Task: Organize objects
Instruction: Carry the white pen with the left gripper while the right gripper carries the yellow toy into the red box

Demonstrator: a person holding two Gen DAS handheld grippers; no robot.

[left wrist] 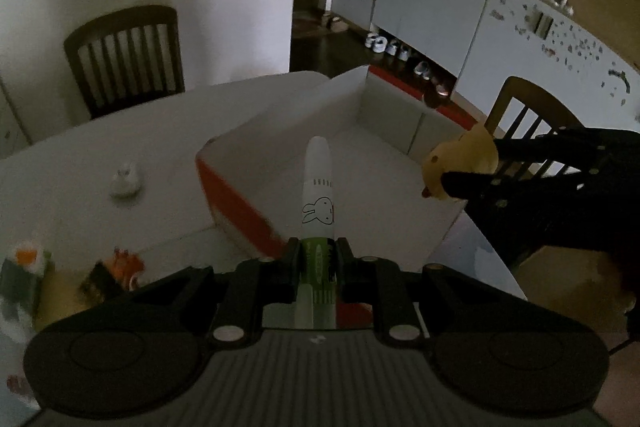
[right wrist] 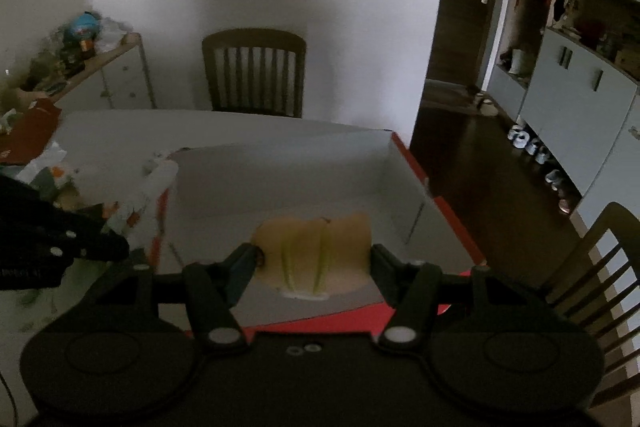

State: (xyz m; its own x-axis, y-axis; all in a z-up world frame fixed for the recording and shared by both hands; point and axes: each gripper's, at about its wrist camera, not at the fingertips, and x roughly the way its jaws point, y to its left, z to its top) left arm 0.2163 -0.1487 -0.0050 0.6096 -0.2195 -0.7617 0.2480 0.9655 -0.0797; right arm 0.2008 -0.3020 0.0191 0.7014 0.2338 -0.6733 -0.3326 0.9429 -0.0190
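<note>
Fingers on the left gripper [left wrist: 318, 259] are pinched on the green-banded lower end of a white marker [left wrist: 317, 187] with a rabbit drawing, its cap end pointing toward twelve o'clock over the open white box with red sides [left wrist: 236, 203]; the right gripper [right wrist: 314, 259] has its fingers clamped on the two ends of a soft yellow toy [right wrist: 316, 251], which hangs above the box floor. From the left wrist camera the toy shows at about three o'clock, over the box's right-hand wall. The likeliest trouble, as I judge it, is the two grippers crowding the same box: they converge from opposite sides, and the marker's long free end could knock the toy or the other gripper if both descend together. The marker is held only near one end, so it may pivot in the grip or drop cap-first and roll along the bare box floor. The toy looks squashy; I would expect it to spring or tumble when released, and since it sits close to the wall it could catch the rim and fall outside onto the table [left wrist: 132, 143]. Dim light and motion blur add risk of misjudging height. A small white figurine [left wrist: 127, 181] at nine o'clock and colourful toys [left wrist: 72, 271] at seven o'clock wait on the table, clear of this move.
</note>
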